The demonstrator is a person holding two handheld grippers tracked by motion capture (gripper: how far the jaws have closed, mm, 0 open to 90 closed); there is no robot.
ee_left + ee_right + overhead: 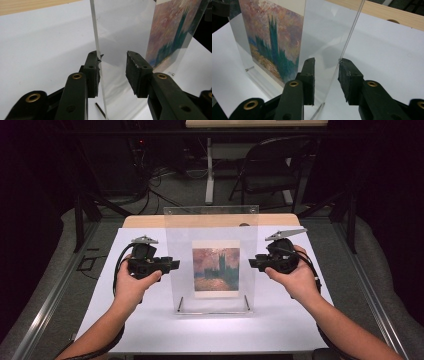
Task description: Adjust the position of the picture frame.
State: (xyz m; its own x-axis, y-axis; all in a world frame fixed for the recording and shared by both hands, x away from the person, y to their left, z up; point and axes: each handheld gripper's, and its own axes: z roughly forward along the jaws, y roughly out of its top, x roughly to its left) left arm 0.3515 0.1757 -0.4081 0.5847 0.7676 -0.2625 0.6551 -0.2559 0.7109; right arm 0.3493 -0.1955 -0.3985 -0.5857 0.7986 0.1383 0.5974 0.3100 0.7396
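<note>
A clear acrylic frame (212, 222) stands upright on the white sheet (150, 320), holding a painted print (216, 270) of towers under a reddish sky. My left gripper (175, 264) is at the frame's left edge. In the left gripper view the gripper (113, 67) is open, its jaws straddle the clear panel (120, 30), and the panel's edge rests against the left pad (93, 72). My right gripper (252, 263) is at the frame's right edge. In the right gripper view it (327, 75) is open around the panel (324, 30), whose edge meets the right pad (348, 75).
Two short metal pegs (180, 305) stick out at the frame's base. The wooden tabletop (145, 221) shows behind the sheet. A folding chair (272, 165) and a white table leg (210, 170) stand on the floor beyond. Metal rails run along both sides of the table.
</note>
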